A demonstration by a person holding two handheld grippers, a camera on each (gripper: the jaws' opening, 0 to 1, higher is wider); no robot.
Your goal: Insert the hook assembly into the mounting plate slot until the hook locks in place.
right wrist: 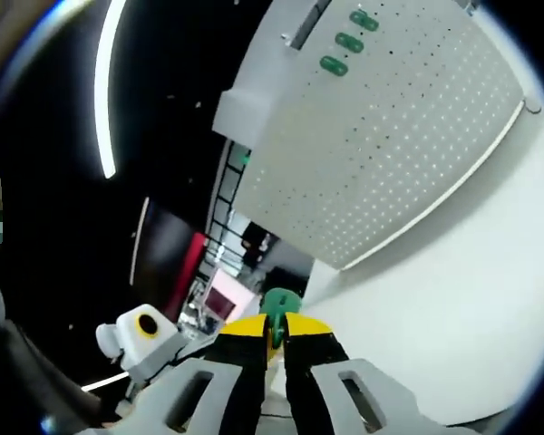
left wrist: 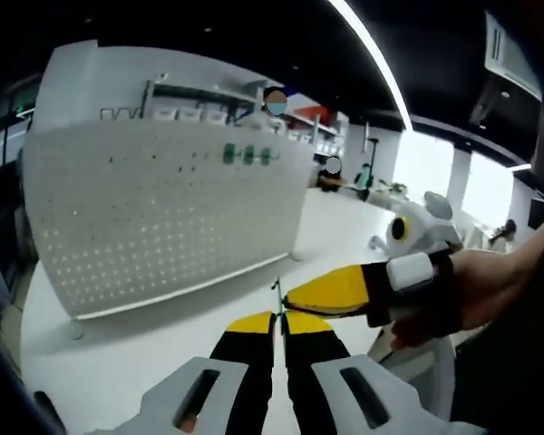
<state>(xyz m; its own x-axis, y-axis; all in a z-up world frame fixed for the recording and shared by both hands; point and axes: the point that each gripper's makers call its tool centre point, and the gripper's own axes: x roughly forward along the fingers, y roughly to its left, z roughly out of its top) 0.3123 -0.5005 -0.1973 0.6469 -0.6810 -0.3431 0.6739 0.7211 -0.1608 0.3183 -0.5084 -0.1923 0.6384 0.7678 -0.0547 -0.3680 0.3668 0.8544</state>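
Note:
The mounting plate [left wrist: 163,217] is a white perforated board standing upright on the white table [left wrist: 335,227]. Three green hooks [left wrist: 247,155] hang near its top edge. My left gripper [left wrist: 278,317] is shut on a thin metal piece of the hook assembly [left wrist: 276,292] that sticks up between its yellow tips, well short of the board. My right gripper [left wrist: 295,299] comes in from the right, held by a gloved hand [left wrist: 453,294], its tip meeting the same piece. In the right gripper view, my right gripper [right wrist: 277,328] is shut on the assembly's green part [right wrist: 281,303], with the board [right wrist: 390,127] and its green hooks [right wrist: 346,41] above.
The board rests on small feet [left wrist: 72,331] with bare table in front of it. Behind it stand shelves [left wrist: 199,100] and a white machine [left wrist: 417,227]; people sit far back. A dark room with a ceiling light strip [right wrist: 104,100] lies past the board's edge.

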